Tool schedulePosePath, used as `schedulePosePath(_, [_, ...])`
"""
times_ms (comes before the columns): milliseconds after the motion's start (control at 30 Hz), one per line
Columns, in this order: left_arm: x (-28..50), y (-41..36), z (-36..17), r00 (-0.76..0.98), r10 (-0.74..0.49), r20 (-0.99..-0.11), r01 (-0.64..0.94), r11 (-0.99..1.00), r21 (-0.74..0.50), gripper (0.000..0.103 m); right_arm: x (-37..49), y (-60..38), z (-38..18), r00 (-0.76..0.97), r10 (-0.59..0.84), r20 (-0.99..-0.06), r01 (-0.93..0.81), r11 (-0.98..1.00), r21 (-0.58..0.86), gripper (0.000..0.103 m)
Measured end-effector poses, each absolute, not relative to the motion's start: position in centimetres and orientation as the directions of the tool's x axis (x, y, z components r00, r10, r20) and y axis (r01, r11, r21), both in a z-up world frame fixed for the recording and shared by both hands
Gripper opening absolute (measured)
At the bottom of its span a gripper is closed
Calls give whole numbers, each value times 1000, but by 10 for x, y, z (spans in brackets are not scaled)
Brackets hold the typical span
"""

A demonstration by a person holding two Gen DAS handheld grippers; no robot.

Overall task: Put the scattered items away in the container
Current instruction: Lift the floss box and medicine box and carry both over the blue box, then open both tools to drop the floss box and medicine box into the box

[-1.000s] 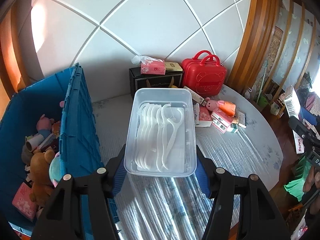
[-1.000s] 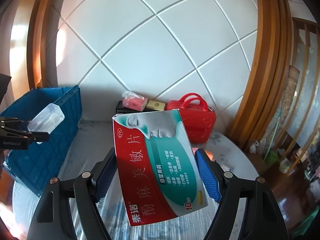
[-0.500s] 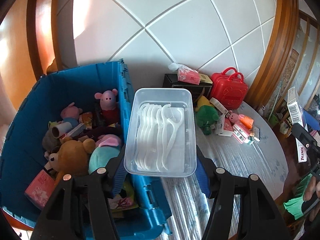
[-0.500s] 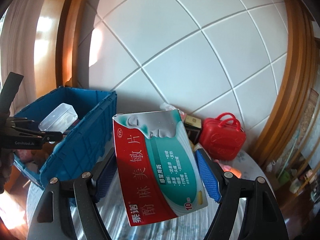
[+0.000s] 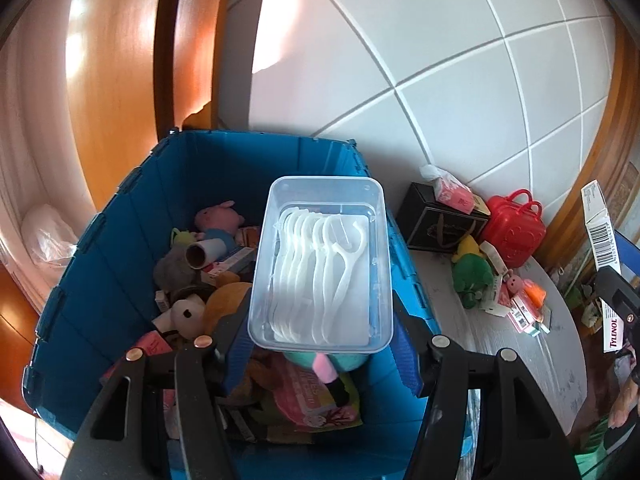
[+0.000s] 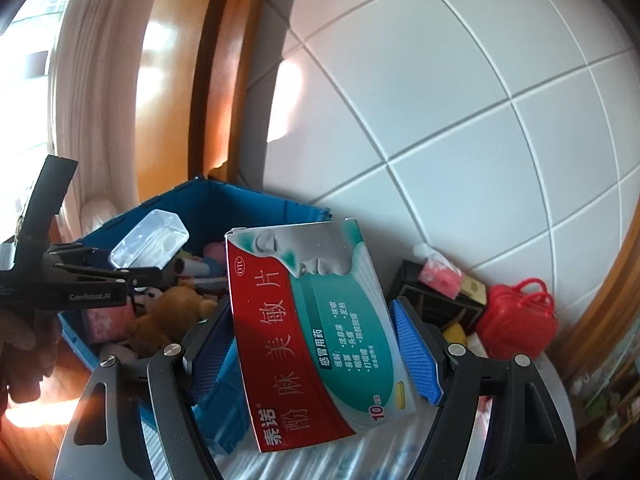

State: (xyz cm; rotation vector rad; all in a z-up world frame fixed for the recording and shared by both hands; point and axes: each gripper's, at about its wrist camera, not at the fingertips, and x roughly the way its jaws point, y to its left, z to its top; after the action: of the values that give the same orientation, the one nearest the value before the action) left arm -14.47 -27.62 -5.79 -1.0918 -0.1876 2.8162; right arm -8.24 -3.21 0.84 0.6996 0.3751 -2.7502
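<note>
One clear plastic tub; glossy cardboard box

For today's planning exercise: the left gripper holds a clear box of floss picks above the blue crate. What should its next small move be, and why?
Probably lower slightly and open the jaws. The clear box of floss picks held by the left gripper hangs over the blue crate and its toys, so letting go should drop it inside.

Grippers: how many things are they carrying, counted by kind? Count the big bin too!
Clear box of floss picks: 1
Medicine box: 1
Blue bin: 1
Total: 3
</note>
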Motion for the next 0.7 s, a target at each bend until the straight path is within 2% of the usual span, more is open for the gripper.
schedulePosePath(433, [-156, -361, -54, -758, 0, -652, 99, -988, -115, 59, -123, -143, -13, -738, -375, -561, 522, -844, -123, 77])
schedulePosePath(700, [-161, -381, -50, -763, -35, -646, 134, -985, -105, 59, -132, -175, -27, -707, -399, -584, 568, -812, -133, 77])
